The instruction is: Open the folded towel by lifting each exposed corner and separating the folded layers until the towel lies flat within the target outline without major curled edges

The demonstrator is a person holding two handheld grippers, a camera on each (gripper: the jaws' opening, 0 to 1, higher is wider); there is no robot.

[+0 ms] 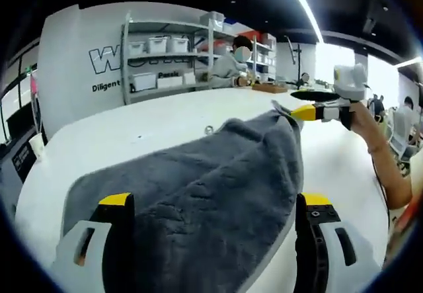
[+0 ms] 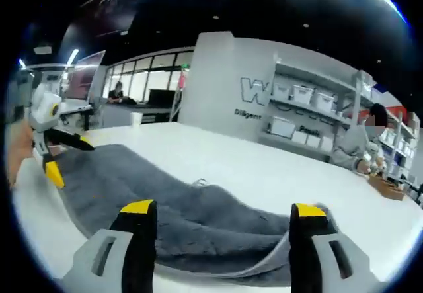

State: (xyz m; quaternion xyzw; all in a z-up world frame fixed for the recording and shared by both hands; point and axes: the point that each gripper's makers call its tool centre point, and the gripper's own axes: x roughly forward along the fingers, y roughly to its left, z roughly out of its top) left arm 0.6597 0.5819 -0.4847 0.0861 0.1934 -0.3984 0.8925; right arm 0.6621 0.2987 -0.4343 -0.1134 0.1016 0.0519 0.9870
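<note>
A grey towel point(image 1: 218, 194) is spread over a white table point(image 1: 165, 118), one corner lifted. The left gripper point(image 1: 215, 204) is held wide open, cloth lying between its jaws. The lifted corner is pinched by the right gripper point(image 1: 299, 113). Shelving point(image 1: 165, 55) is seen behind.

Both views are brightly lit by ceiling light strips point(image 1: 305, 5); glare is thrown off the white tabletop point(image 1: 165, 118), and edges are bent and softly blurred.

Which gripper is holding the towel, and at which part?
The right gripper pinches the grey towel at a raised corner. The left gripper stands open around it.
</note>
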